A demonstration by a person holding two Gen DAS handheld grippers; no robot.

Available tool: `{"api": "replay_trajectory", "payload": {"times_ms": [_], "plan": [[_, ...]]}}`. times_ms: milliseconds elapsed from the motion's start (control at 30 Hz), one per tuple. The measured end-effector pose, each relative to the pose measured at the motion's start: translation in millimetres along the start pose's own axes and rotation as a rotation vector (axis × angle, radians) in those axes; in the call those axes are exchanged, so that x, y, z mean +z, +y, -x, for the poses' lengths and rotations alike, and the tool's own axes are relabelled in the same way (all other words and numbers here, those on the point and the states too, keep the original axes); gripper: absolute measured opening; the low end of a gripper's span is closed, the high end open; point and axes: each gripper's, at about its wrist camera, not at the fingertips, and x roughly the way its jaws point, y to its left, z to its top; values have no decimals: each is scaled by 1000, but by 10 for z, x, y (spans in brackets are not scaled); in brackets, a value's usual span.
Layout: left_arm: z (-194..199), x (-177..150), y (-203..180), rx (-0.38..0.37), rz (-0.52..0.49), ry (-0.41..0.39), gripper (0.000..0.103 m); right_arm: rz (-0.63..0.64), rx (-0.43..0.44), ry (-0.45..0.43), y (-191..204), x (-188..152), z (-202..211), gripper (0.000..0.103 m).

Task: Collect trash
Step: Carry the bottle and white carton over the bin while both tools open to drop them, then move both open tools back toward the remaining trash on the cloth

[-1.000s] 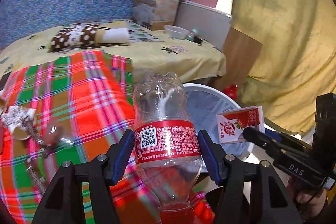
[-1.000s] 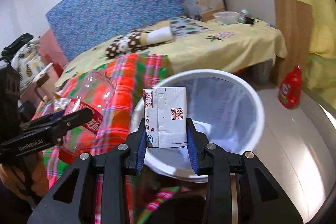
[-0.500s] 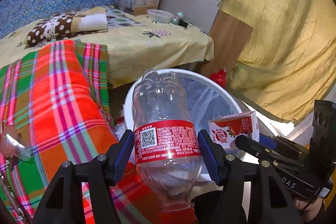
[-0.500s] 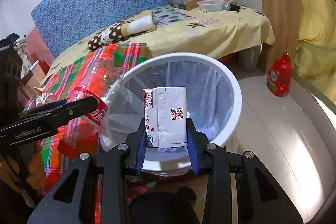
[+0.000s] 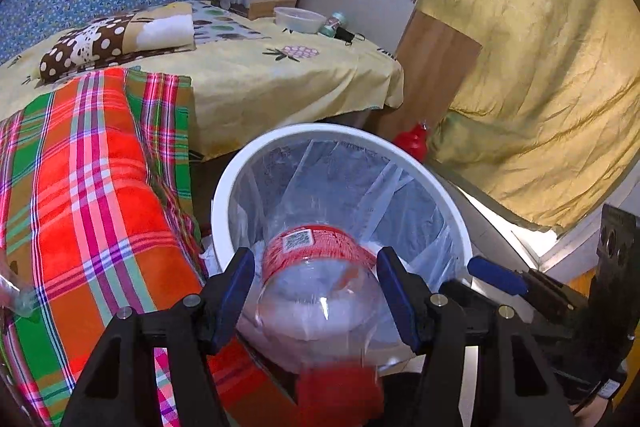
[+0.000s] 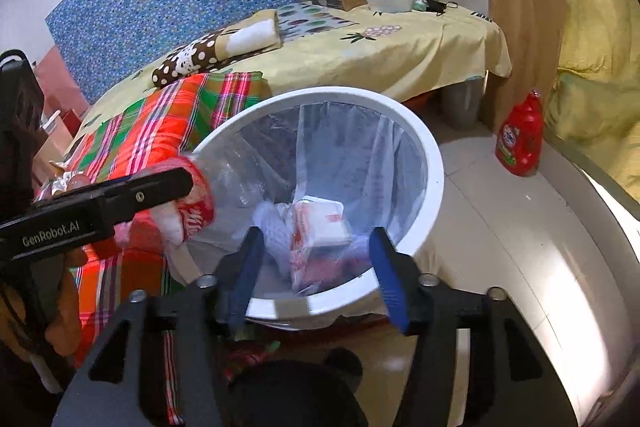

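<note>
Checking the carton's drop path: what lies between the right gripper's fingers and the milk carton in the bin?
Nothing solid: in the right wrist view the right gripper is open above the bin's white rim, and the milk carton lies inside on the liner.

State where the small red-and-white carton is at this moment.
In the right wrist view, the carton lies inside the white bin, on the liner near its bottom, just beyond the open right hand-held gripper and right of the plastic bottle.

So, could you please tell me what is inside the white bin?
Inside the white bin is a clear liner, a milk carton and white crumpled trash. Anything beneath them is covered.
</note>
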Motion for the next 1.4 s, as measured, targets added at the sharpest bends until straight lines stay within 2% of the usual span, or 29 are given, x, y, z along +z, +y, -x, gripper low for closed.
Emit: {"api": "replay_trajectory", "payload": {"times_ms": [200,967,1200,1400], "plan": [[127,32,2,-7,-7,-40,63,5,9,-6,25,2,10,57],[610,-197,304,37,57,-82,63,43,75,-73,262,39,201,57],[824,-325,428,76,79,-100,63,75,99,-86,424,16,269,57],[1101,-433,532,144,96,-140,63,106,134,-104,596,1,331,57]]}}
